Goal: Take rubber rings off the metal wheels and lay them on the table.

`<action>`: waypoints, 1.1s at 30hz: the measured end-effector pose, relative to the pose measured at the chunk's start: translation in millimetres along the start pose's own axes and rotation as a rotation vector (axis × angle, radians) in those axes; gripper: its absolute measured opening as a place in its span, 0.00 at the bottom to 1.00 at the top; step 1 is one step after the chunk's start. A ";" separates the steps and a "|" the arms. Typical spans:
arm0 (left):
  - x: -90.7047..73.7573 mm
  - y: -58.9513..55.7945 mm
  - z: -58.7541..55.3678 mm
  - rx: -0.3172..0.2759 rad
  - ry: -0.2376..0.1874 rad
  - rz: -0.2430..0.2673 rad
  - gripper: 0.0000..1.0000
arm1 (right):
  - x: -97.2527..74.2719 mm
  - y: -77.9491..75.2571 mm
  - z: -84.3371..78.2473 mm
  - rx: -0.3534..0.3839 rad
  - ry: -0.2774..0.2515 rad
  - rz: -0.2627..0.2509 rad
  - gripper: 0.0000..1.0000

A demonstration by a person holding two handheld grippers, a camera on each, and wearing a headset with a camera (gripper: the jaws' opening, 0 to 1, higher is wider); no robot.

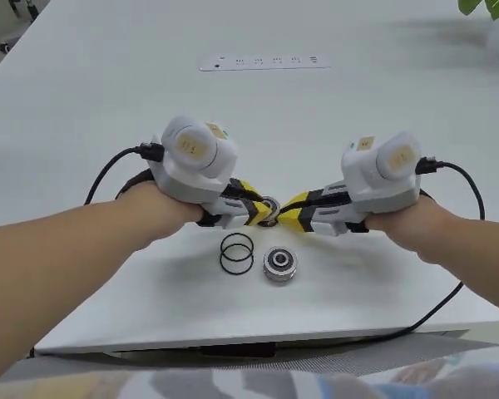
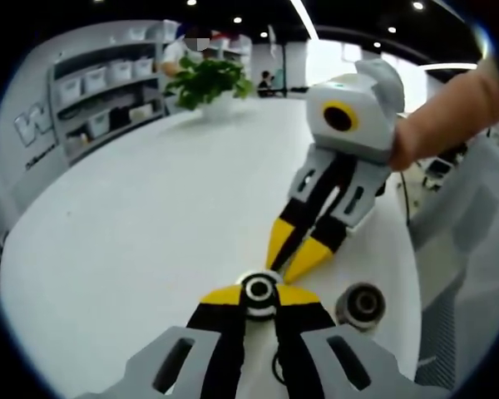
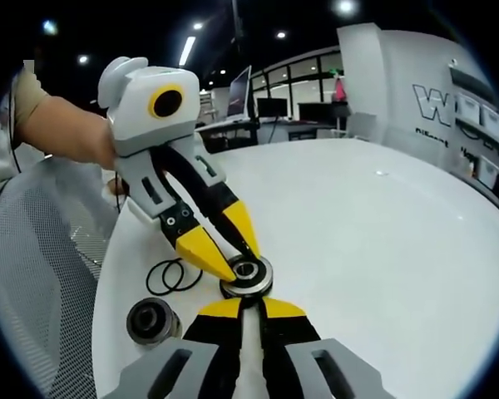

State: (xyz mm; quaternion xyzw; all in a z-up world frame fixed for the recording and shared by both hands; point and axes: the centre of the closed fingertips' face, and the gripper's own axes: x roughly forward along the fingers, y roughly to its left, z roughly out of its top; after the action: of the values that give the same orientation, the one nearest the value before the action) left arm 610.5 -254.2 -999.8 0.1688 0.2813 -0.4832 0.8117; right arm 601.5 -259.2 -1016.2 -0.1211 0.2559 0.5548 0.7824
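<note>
A small metal wheel [image 1: 269, 209] hangs above the table between the two grippers. My left gripper [image 2: 259, 293] is shut on it, one yellow tip on each side of the wheel [image 2: 259, 288]. The right gripper [image 3: 248, 306] meets it head-on, its jaws pinched together on the black rubber ring [image 3: 264, 280] at the wheel's rim. In the head view the left gripper [image 1: 256, 212] and the right gripper [image 1: 286, 214] touch tip to tip. Below them on the white table [image 1: 358, 100] lie two loose black rings [image 1: 237, 253] and a bare metal wheel [image 1: 279, 263].
A white power strip [image 1: 264, 61] lies far back on the table, and a potted plant [image 1: 486, 7] stands at the far right corner. Black cables [image 1: 108, 170] trail from both grippers. The table's front edge [image 1: 233, 332] runs close below the loose parts.
</note>
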 end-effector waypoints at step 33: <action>0.7 0.1 -1.3 0.017 0.012 0.014 0.12 | -7.4 -3.3 2.1 0.222 -0.008 -0.018 0.00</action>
State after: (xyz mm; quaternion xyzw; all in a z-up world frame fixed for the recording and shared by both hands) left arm 610.5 -253.9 -1001.3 0.1805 0.2807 -0.4790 0.8119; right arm 603.2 -265.4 -1010.8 -0.0336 0.3114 0.5166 0.7969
